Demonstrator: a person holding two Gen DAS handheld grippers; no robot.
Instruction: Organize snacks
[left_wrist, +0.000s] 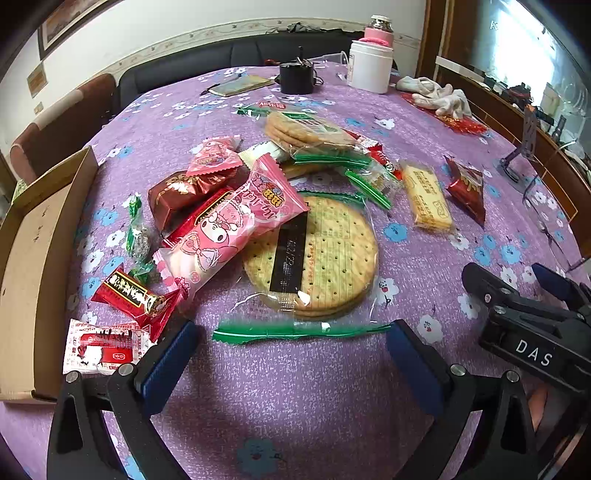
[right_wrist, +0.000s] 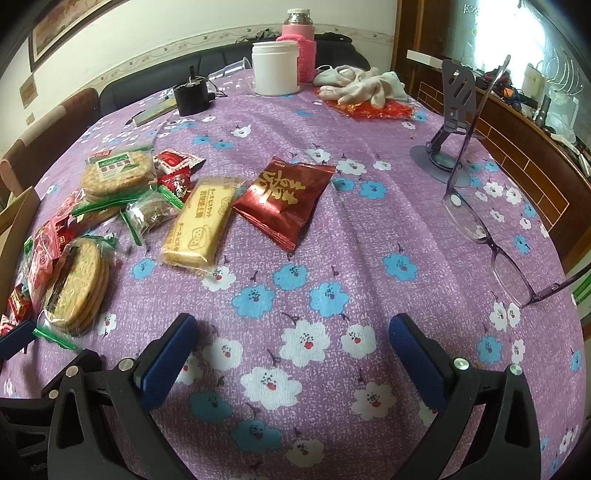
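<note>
Cardboard box (left_wrist: 33, 266) – interior bare where visible; snacks (left_wrist: 229, 218) beside it on the tablecloth (right_wrist: 332, 258). Left gripper (left_wrist: 291, 343) and right gripper (right_wrist: 293, 339) – both wide, nothing held.

Bare cloth (right_wrist: 295, 295) is lying open before you; snacks (right_wrist: 110, 221) are crowding left, glasses (right_wrist: 491, 251) blocking right.

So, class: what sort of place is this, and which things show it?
Probably a home living or dining room: a sofa behind a table with a floral cloth, a flask and glasses.
</note>
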